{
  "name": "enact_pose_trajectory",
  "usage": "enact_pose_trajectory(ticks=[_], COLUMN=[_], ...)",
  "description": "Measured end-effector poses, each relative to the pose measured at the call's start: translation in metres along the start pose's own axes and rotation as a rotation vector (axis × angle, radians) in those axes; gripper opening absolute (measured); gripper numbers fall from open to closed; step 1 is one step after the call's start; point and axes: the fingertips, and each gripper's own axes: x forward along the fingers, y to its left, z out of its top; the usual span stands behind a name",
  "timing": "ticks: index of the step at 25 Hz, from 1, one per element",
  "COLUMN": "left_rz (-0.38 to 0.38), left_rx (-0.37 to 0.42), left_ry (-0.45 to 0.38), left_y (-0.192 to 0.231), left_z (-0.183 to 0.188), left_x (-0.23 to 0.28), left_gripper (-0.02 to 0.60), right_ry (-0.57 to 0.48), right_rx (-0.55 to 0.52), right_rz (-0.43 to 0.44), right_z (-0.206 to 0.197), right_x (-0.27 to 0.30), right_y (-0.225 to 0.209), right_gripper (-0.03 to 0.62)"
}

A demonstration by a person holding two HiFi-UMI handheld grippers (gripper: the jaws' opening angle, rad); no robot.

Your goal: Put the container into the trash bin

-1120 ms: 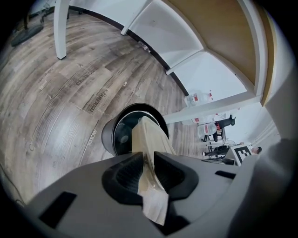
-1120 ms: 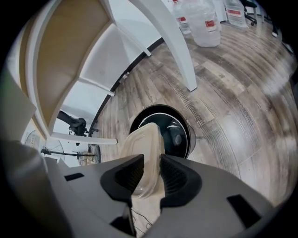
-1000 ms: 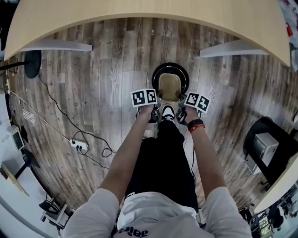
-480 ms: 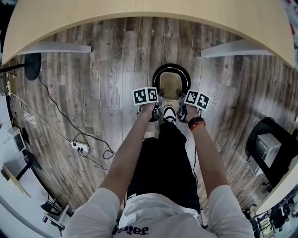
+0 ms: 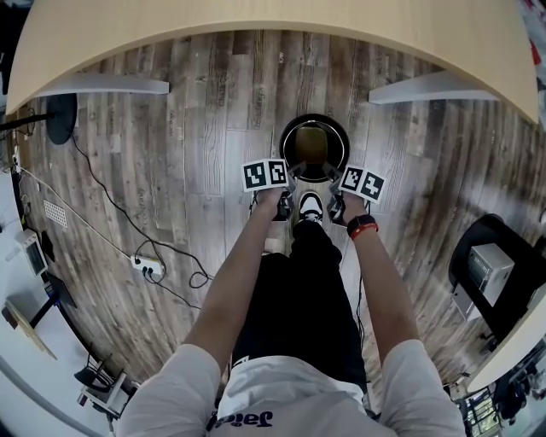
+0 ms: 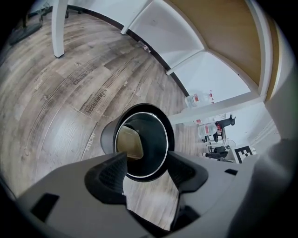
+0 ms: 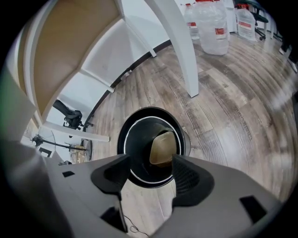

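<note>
The tan, translucent container (image 5: 312,143) lies tilted inside the round black trash bin (image 5: 286,136) on the wooden floor. It touches neither gripper. My left gripper (image 5: 293,173) hangs at the bin's near left rim and my right gripper (image 5: 332,174) at its near right rim. The jaws of both are opening with nothing between them. In the left gripper view the container (image 6: 128,142) leans on the bin's (image 6: 106,137) left inner wall beyond the left gripper (image 6: 148,165). In the right gripper view the container (image 7: 163,148) sits right of centre in the bin (image 7: 151,110), past the right gripper (image 7: 150,167).
A curved wooden table (image 5: 273,26) with white legs (image 5: 102,85) spans the far side. My shoe (image 5: 309,205) stands just short of the bin. A power strip (image 5: 145,266) with cables lies at the left, a black stand (image 5: 490,265) at the right. Water jugs (image 7: 212,23) stand beyond a table leg.
The container was gripped between both grippers over the bin's mouth. Both jaws have spread, and it has dropped down into the bin. The hands have barely moved.
</note>
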Motion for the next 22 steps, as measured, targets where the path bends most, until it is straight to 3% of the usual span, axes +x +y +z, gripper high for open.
enact_pose_trajectory(ticks=[12, 21, 22], left_rz=[0.025, 0.01, 0.007], left_rx=[0.045, 0.076, 0.08], left_ry=[-0.039, -0.077, -0.079], left_y=[-0.017, -0.06, -0.066], left_z=[-0.014, -0.04, -0.044], left_x=[-0.044, -0.122, -0.131], left_gripper=[0.262, 0.262, 0.262], right_ry=[-0.033, -0.063, -0.064], right_rx=[-0.081, -0.124, -0.132], right_rz=[-0.004, 0.001, 0.004], right_z=[-0.017, -0.049, -0.053], right_x=[-0.044, -0.125, -0.134], right_y=[0.025, 0.063, 0.068], right_gripper=[0.27, 0.255, 0.227])
